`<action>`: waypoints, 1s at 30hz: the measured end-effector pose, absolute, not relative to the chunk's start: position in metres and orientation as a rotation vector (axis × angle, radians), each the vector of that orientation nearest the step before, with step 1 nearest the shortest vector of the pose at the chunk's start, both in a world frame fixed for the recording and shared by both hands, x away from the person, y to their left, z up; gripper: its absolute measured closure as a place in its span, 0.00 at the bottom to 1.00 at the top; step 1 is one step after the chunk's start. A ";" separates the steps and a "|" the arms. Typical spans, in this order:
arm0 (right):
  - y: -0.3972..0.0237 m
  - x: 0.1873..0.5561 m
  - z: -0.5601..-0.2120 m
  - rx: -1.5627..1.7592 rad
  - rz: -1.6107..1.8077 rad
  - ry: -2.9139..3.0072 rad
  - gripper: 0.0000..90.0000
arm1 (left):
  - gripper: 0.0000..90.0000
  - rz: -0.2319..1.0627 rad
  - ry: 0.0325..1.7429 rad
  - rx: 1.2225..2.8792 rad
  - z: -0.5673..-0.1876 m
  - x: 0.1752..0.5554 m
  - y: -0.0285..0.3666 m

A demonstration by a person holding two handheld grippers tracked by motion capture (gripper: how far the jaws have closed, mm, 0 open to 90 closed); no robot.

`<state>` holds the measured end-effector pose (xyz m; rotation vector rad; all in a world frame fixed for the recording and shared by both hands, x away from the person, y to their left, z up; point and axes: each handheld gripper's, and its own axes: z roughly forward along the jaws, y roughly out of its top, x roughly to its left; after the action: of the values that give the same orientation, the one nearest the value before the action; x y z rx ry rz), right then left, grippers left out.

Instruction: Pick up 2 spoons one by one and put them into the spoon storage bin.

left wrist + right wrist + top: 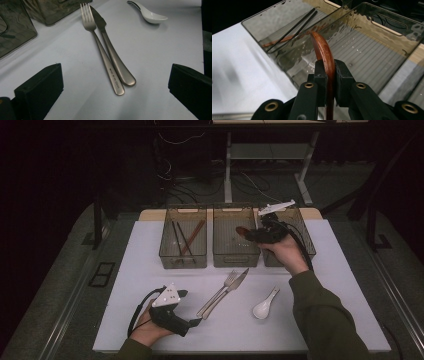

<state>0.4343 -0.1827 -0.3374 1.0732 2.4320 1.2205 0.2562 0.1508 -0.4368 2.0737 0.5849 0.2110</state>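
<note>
Holding a brown wooden spoon [323, 51] tight, my right gripper [255, 233] has its jaws pressed on the handle from both sides. My right arm reaches far out across the table [150, 245], with my right hand [285, 251] lifted over the front edge of the bins near the back edge. The spoon sticks out over the middle bin [236, 259], and it is up in the air, not lying down. In the left bin [183, 260] next to it lie dark chopsticks [176, 237] and a brown pair.

My left hand [150, 325] rests low by the front edge of the table, near the left corner. My left gripper [197, 321] lies almost flat and points at a fork [100, 45] and a knife [112, 52]. Its jaws are spread wide with nothing between them. The fork and knife lie side by side, touching, near the middle of the table. A white spoon [263, 306] lies a bit to their right.
</note>
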 end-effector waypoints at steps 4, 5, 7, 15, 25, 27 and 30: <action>-0.166 0.448 -0.337 1.089 1.180 2.447 0.90 | 0.00 0.213 0.580 2.071 -0.436 0.256 0.151; -0.162 0.451 -0.338 1.095 1.169 2.452 0.90 | 0.00 0.213 0.578 2.069 -0.436 0.256 0.151; -0.154 0.458 -0.339 1.107 1.140 2.457 0.90 | 0.00 0.213 0.577 2.066 -0.436 0.256 0.151; -0.131 0.487 -0.346 1.151 1.061 2.471 0.90 | 0.00 0.210 0.571 2.062 -0.436 0.256 0.151; -0.111 0.510 -0.365 1.218 0.947 2.499 0.90 | 0.00 0.203 0.570 2.053 -0.435 0.256 0.152; -0.110 0.511 -0.366 1.231 0.942 2.476 0.88 | 0.00 0.203 0.569 2.051 -0.435 0.256 0.152; -0.112 0.512 -0.365 1.258 0.996 2.453 0.63 | 0.00 0.202 0.566 2.054 -0.435 0.256 0.152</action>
<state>0.5123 -0.1120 -0.3649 1.2584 2.4531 0.9958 0.2559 0.1519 -0.4348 2.0543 0.5657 0.2023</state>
